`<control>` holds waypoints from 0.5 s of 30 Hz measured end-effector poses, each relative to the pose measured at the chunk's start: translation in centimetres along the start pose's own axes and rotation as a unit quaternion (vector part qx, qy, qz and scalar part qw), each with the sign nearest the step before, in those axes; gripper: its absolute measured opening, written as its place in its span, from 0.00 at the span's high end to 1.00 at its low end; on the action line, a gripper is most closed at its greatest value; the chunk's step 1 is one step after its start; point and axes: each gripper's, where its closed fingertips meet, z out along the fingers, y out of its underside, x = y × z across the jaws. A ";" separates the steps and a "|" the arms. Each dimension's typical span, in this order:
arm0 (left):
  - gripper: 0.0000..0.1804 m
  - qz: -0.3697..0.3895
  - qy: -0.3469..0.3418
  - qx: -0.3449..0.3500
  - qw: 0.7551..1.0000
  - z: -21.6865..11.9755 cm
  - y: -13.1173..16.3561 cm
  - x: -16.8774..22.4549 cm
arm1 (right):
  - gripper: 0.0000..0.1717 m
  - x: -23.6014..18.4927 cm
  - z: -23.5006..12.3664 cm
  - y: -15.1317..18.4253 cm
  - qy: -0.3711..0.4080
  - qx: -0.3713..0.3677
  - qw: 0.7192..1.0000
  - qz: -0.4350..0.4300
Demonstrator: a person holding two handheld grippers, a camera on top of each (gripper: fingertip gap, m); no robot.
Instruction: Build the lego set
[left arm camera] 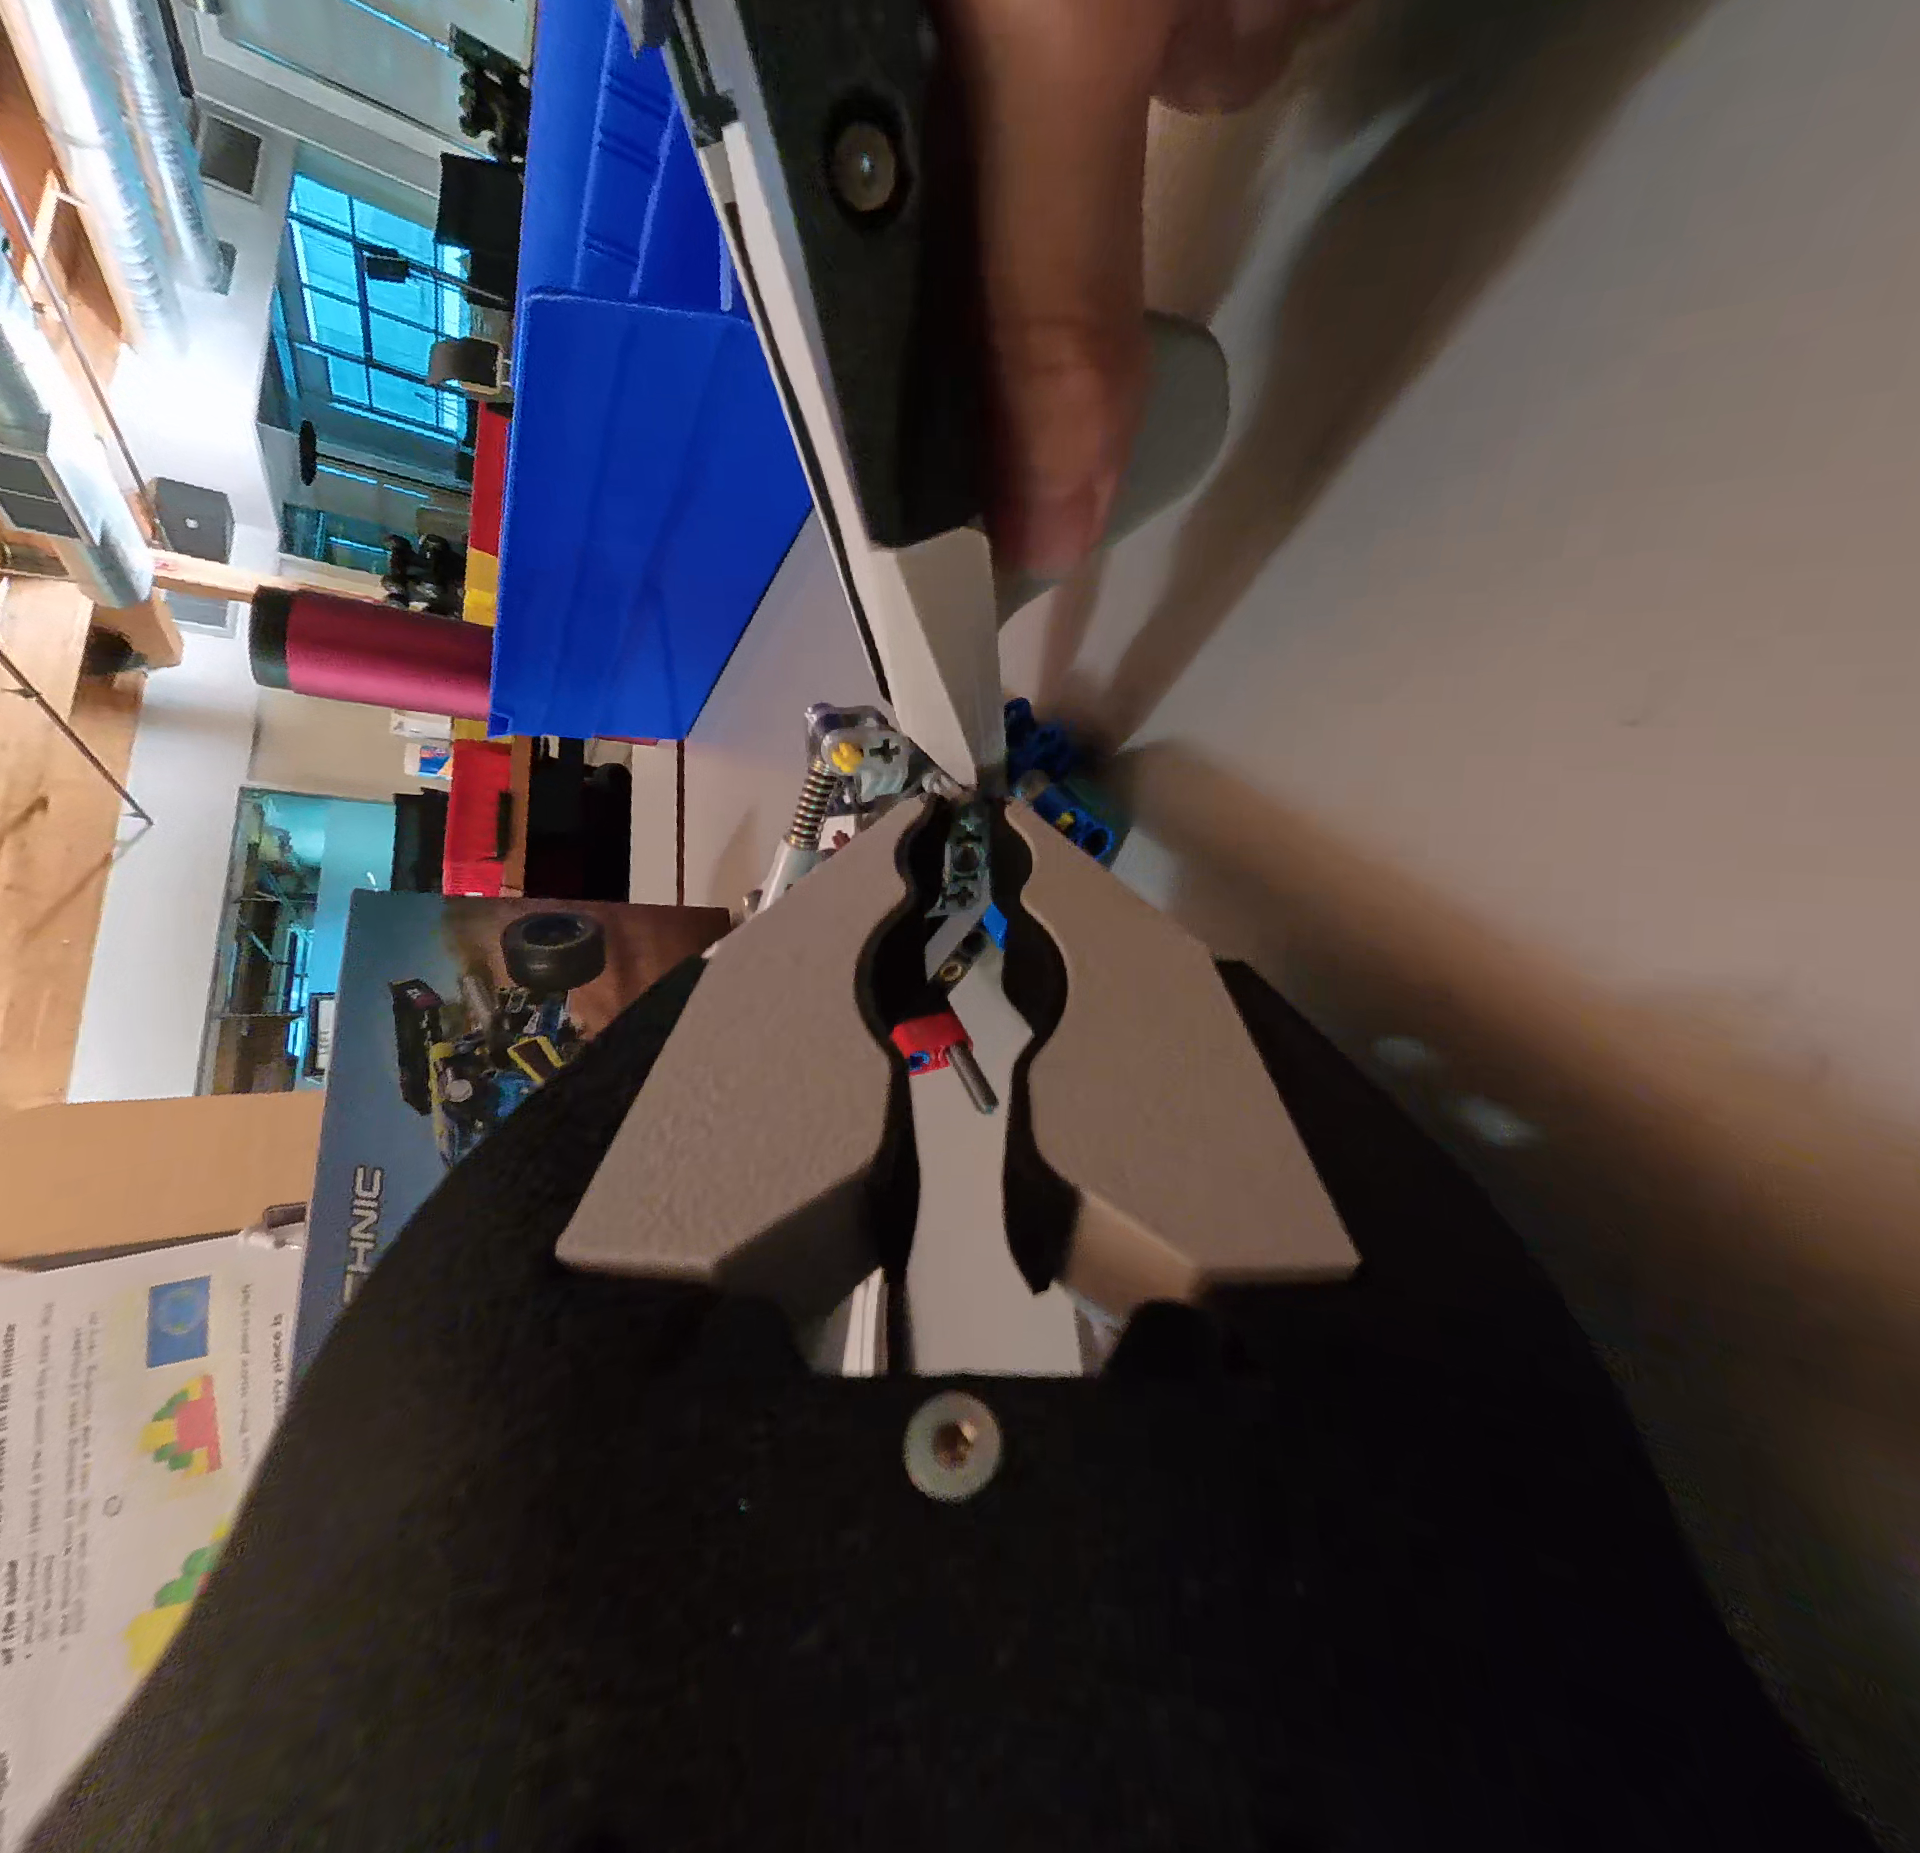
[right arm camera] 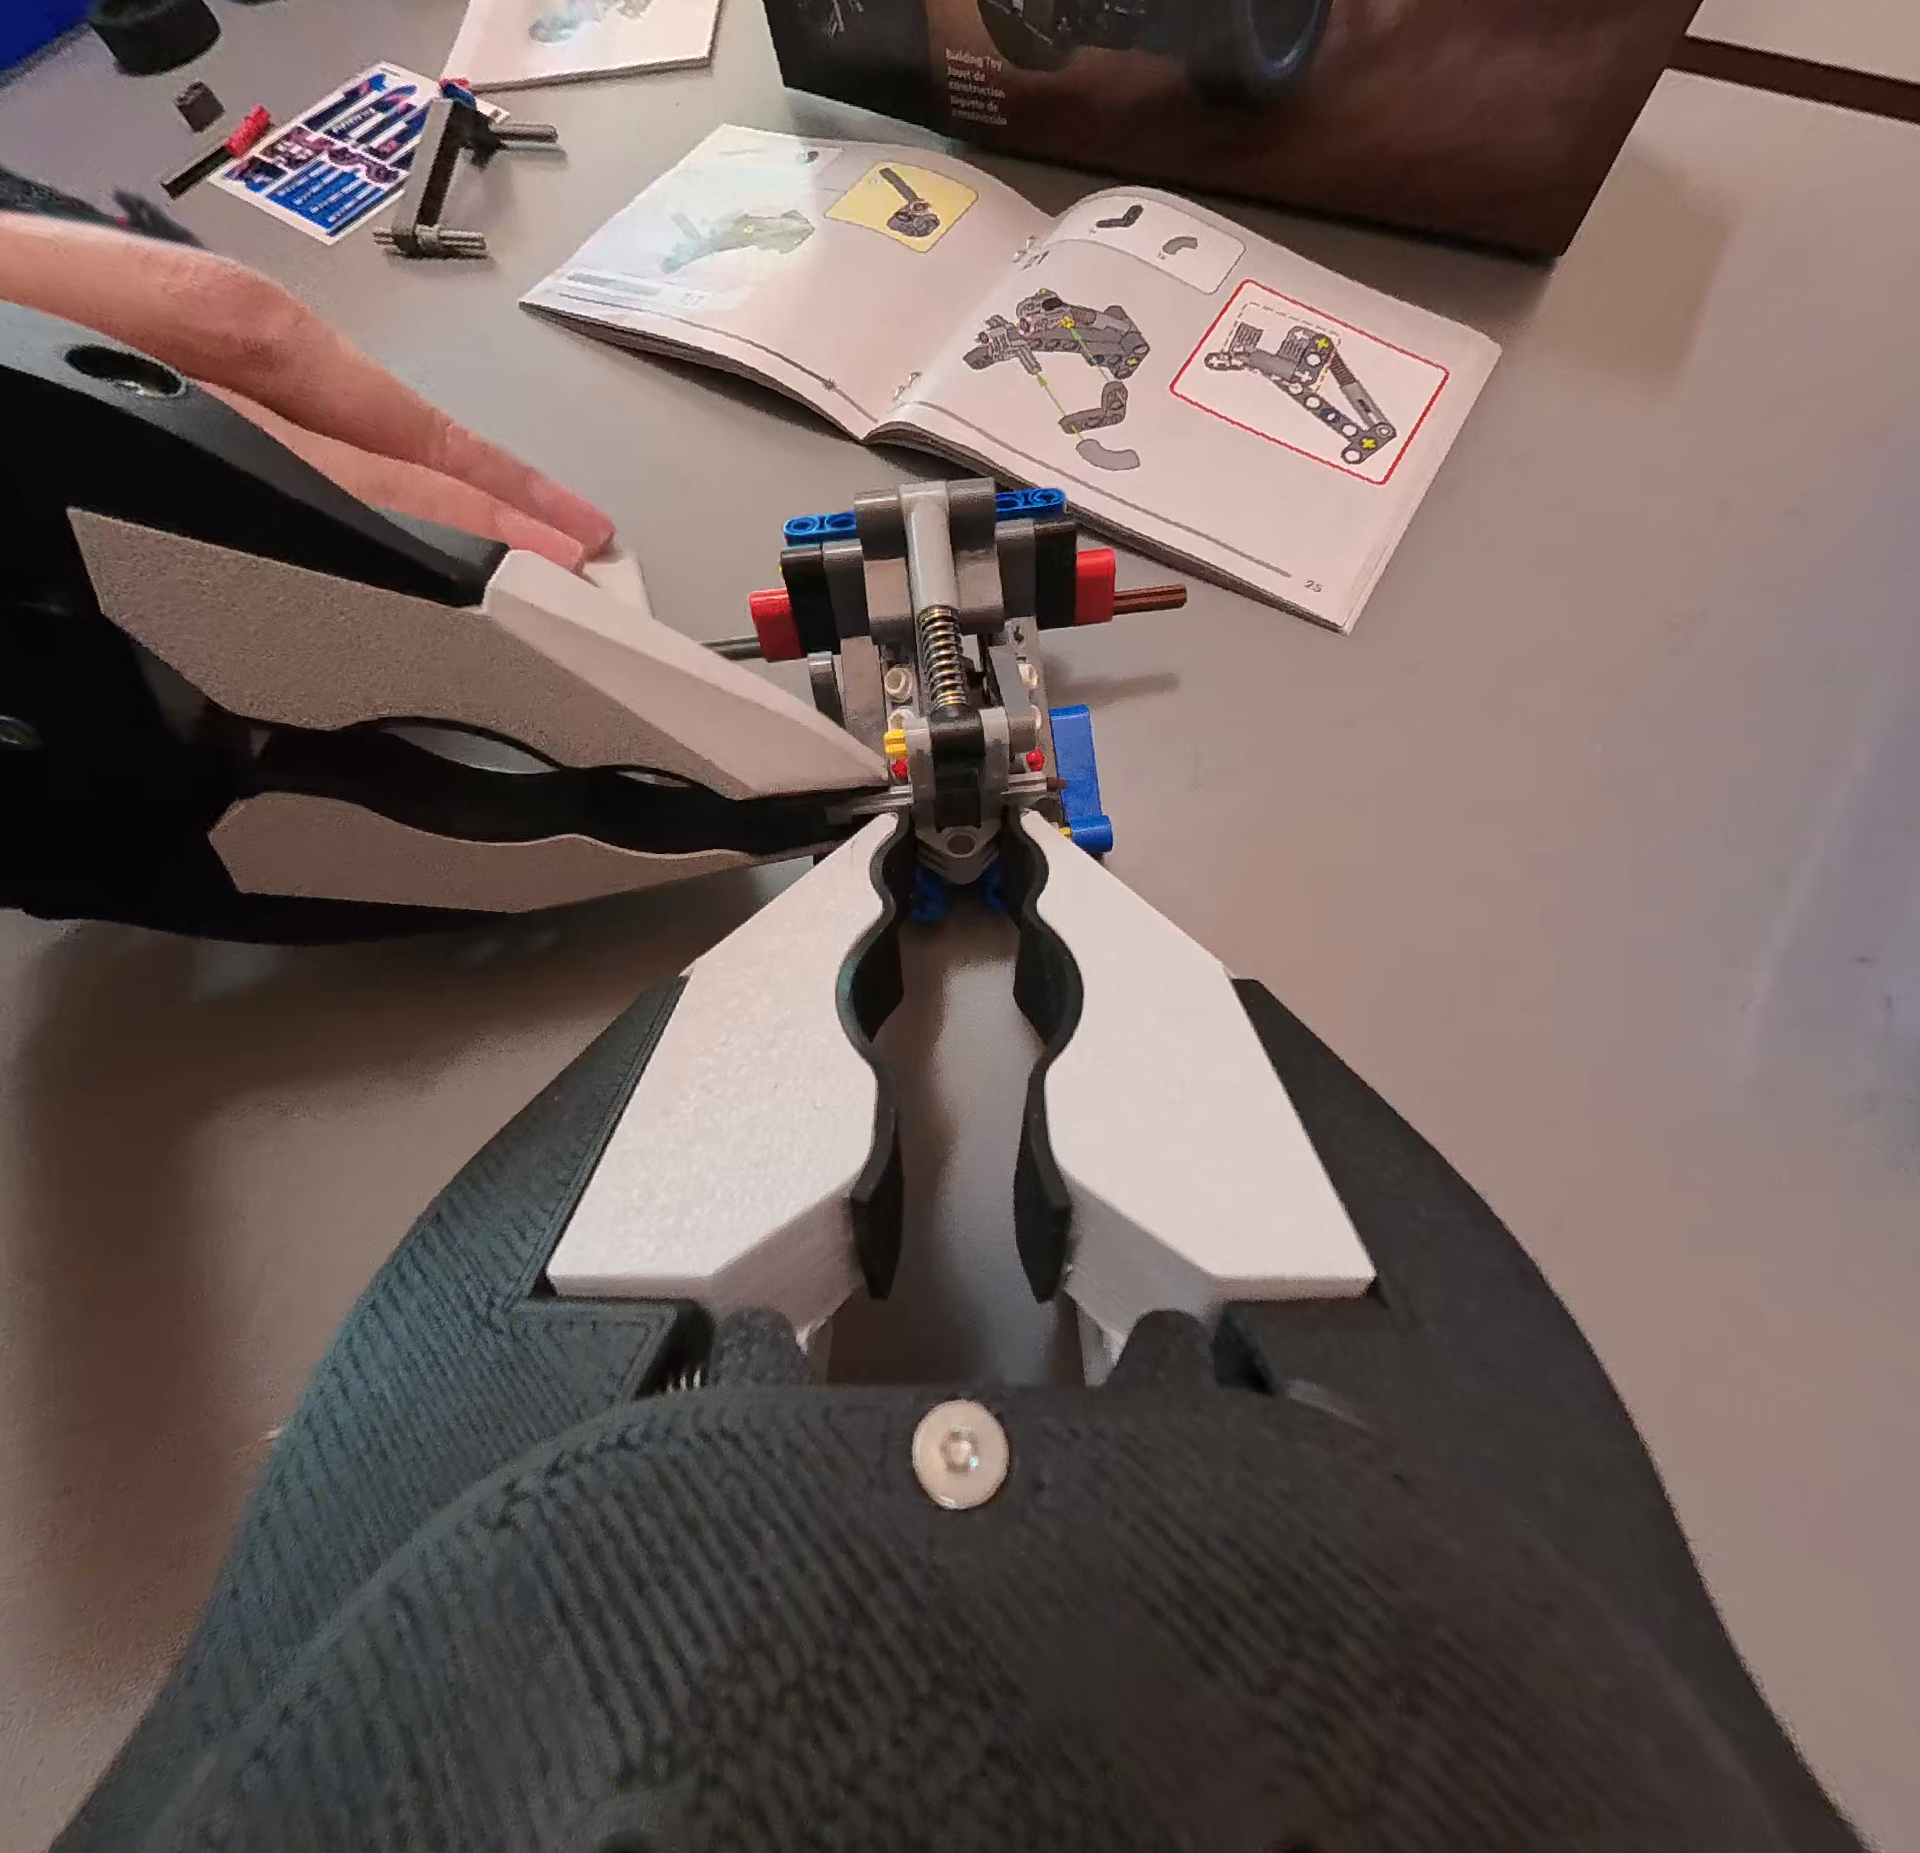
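Note:
A small toy-brick assembly (right arm camera: 940, 640) of grey beams, a coil spring and blue and red parts rests on the grey table (right arm camera: 1455, 868). My right gripper (right arm camera: 961, 829) is shut on its grey near end. My left gripper (right arm camera: 868, 804) comes in from the left, and its tips are pinched on a thin grey axle (right arm camera: 854, 809) that sticks out of the assembly's side. In the left wrist view my left gripper (left arm camera: 969, 804) has the assembly's dark grey beam (left arm camera: 966, 853) right at its tips. The right gripper's finger (left arm camera: 961, 681) meets it from above.
An open instruction booklet (right arm camera: 1039, 349) lies behind the assembly, and a toy box (right arm camera: 1247, 37) stands beyond it. A sticker sheet (right arm camera: 322, 151), a small dark sub-assembly (right arm camera: 436, 182) and black tyres (right arm camera: 156, 27) lie at far left. A blue bin (left arm camera: 644, 515) and a magenta bottle (left arm camera: 364, 650) stand on the table. Both grippers' tips are close together, under 4 cm apart.

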 end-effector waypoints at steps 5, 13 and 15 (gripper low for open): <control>0.98 -0.034 -0.001 -0.003 0.999 -0.4 0.3 0.2 | 0.92 -0.3 0.2 0.0 -0.001 -0.002 1.000 -0.005; 0.98 -0.116 -0.008 0.062 0.991 -2.9 -1.2 -0.9 | 0.92 -0.6 0.2 -0.1 0.019 -0.003 1.000 -0.020; 0.98 -0.221 0.034 0.105 0.969 -3.3 -2.0 -1.3 | 0.92 -0.4 0.4 -0.2 0.018 0.000 1.000 -0.007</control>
